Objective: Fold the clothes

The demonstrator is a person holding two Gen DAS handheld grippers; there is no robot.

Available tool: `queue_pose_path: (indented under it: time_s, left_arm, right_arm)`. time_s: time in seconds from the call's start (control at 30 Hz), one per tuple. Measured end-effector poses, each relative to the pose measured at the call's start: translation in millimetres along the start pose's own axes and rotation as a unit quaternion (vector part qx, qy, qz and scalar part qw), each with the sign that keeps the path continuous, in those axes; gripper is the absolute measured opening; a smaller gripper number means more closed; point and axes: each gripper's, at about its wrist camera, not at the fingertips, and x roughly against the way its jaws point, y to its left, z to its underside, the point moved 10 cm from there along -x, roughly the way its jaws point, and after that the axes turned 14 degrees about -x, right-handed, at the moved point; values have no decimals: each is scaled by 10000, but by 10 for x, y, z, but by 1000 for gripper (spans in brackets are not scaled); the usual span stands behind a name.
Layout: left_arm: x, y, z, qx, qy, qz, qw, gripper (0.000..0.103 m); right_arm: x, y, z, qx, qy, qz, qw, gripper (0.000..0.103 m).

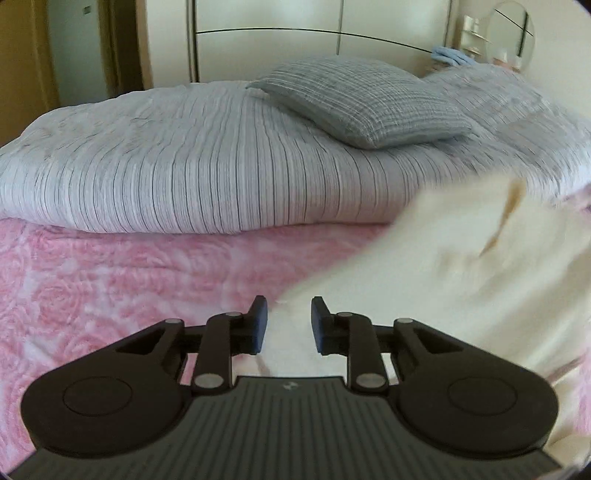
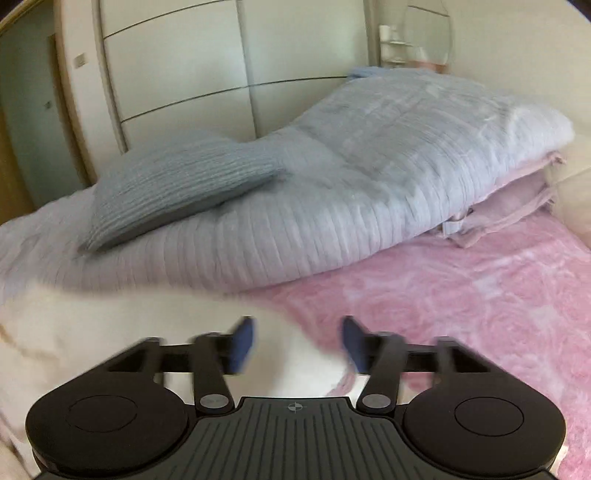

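We hold both grippers low over a bed covered by a pink blanket [image 1: 110,280] with a rose pattern. A cream cloth [image 1: 461,266] lies on that blanket; in the left wrist view it spreads from the lower middle up to the right edge, blurred along its upper border, and its near corner reaches in between our left gripper [image 1: 289,321] fingers. Those fingers stand apart with the cloth passing under the gap, and we cannot see either pad touching it. In the right wrist view the same cloth [image 2: 110,332] fills the lower left, and its edge runs under our right gripper [image 2: 298,345], whose fingers are spread wide with nothing pinched between them; this view is smeared, so the fabric's folds are hard to read. Behind the cloth a striped duvet [image 1: 207,166] is heaped across the bed, and a grey pillow [image 1: 365,99] rests on top of it. A pale wardrobe [image 2: 192,66] stands beyond the bed, and an oval mirror [image 1: 511,33] hangs on the wall at the far right.
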Motion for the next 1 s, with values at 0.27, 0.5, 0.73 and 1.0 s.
queue_pose_path:
  time_s: [0.27,0.5,0.73,1.0]
  left_arm:
    - [354,-484,1150,-597,905,461,9930,32]
    - [863,-1303,2021,-1984,1230,764,9694,39]
    - [567,-1626,2178,-4106,884,23,9075,45]
    - [449,-1632,2239,-4953,484,-267,8670,10]
  right_arm:
    - [403,-889,1031,-945,1072,587,9880,68]
    - [980,-1533,2084,-1768,1990,1315,9549,68]
    - [1207,-1566,2178,-2198,1928,1302,9474,68]
    - [1307,-1541,2067,-2238,1767,1239,9504,68]
